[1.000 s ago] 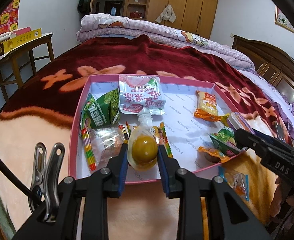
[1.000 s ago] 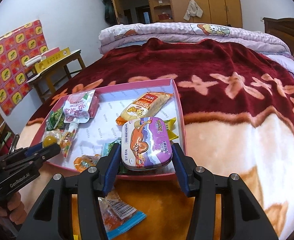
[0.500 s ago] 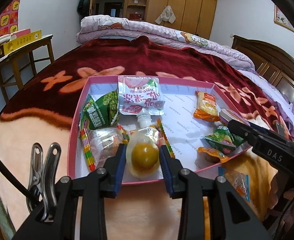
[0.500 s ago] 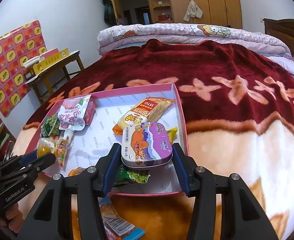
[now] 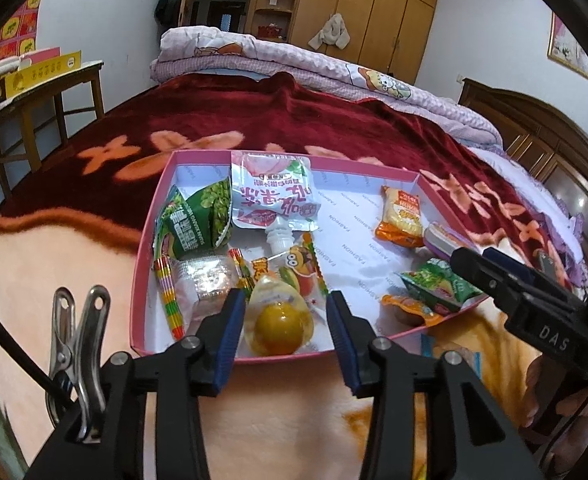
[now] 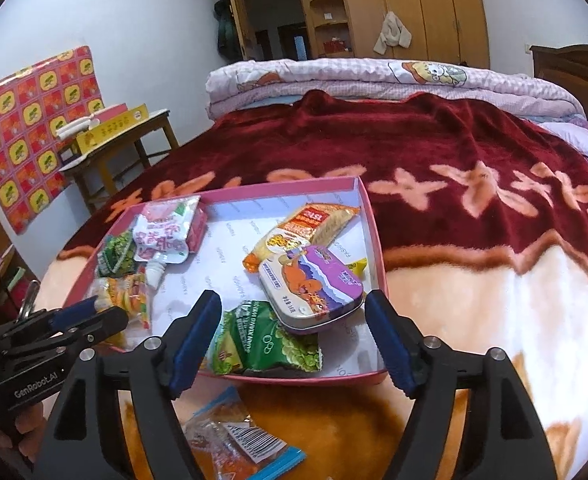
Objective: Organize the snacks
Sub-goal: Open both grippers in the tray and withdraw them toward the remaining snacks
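release step of snack sorting on a bed, read left to right. at the left edge of the pink tray (image 5: 145, 280), a green pea packet (image 5: 197, 220) leans against the wall, with a white spouted pouch (image 5: 271, 196) beside it and a clear wrapped sweet (image 5: 201, 280) in front. the left gripper (image 5: 287, 320) points down at the tray's near-left corner; its fingers (image 5: 231, 320) are spreading, and the jelly cup with a yellow centre (image 5: 277, 322) lies between them on the tray floor, a gap showing on the right side, so it reads as let go, not gripped. farther right lie an orange biscuit packet (image 6: 310, 228) and, leaning on it and on a green snack bag (image 6: 265, 340), a purple tin (image 6: 312, 286). the right gripper (image 6: 294, 332) hangs over the near-right part of the tray with its fingers (image 6: 386, 336) widening well clear of the tin's sides; the tin rests in the tray, released. outside the tray, on the blanket (image 6: 474, 292) just before the near wall, a clear packet with a blue edge (image 6: 241, 440) remains unsorted. judged step: both items placed, both hands at the point of letting go. the next move would call for drawing each gripper back without nudging the tilted tin, then reaching down for the stray packet, whose thin flat film on soft fabric would want a low pinch at one edge.
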Available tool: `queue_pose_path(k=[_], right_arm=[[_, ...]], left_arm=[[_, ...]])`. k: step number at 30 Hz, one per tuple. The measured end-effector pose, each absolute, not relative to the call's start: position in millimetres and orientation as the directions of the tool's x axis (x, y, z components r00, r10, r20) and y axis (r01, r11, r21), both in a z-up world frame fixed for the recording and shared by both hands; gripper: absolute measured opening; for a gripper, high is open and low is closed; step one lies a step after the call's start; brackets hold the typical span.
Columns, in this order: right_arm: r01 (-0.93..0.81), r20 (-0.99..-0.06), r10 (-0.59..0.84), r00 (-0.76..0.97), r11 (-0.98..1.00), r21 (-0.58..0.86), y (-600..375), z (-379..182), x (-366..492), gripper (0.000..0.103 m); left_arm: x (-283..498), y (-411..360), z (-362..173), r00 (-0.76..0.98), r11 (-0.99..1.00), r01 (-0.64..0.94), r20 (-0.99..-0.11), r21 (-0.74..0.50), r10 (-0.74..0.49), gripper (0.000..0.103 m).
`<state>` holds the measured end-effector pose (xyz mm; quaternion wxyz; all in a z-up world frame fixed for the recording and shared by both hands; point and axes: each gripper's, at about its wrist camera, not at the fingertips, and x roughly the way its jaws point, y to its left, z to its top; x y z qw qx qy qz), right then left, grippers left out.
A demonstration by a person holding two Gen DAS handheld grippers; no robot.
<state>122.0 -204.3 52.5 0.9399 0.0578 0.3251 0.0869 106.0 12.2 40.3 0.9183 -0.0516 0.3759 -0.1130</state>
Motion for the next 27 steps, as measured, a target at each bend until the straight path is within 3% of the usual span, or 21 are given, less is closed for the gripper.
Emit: queue_pose_path(k=[8,27], right_arm=[[-0.146,-0.584,0.235,0.777,0.970,0.195,-204,62,102,0.077],[-0.231,-0.643,0.293,0.708,0.956,0.181,-187,59,57,0.077]], left_arm=[[90,12,55,0.700,0.968,0.167,-0.668,-0.188,-0.251,0.047],[37,0,68,0.678,0.961,0.205,-0.682,-0.184,-0.275,0.047]])
